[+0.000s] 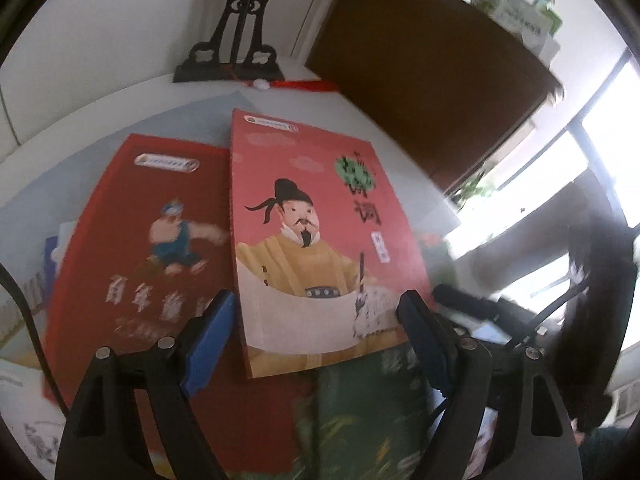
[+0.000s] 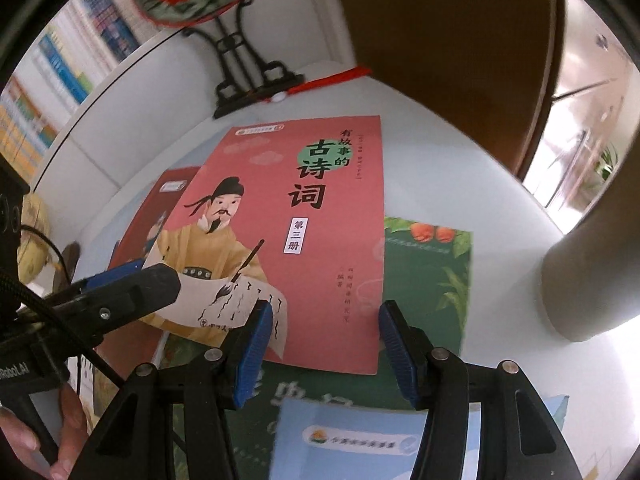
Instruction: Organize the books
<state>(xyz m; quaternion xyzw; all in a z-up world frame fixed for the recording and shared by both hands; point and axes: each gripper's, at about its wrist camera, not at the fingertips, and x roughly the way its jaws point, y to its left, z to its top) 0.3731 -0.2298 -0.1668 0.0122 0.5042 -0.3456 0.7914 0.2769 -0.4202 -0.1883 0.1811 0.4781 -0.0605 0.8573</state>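
Observation:
A pink poetry book (image 1: 316,240) with a robed man on its cover lies on top of a loose pile on the white table; it also shows in the right wrist view (image 2: 304,240). A dark red book (image 1: 132,248) lies under it to the left, seen also in the right wrist view (image 2: 160,208). A green book (image 2: 424,280) lies under it at the right and near side (image 1: 360,412). A light blue book (image 2: 360,440) lies nearest. My left gripper (image 1: 316,332) is open just above the pink book's near edge. My right gripper (image 2: 326,344) is open over its near right corner.
A black fan stand (image 1: 236,40) with a red tassel (image 2: 332,78) stands at the table's back. A brown panel (image 1: 420,72) rises at the back right. A grey cylinder (image 2: 588,272) stands at the right. The left gripper's body (image 2: 120,296) crosses the right view's left side.

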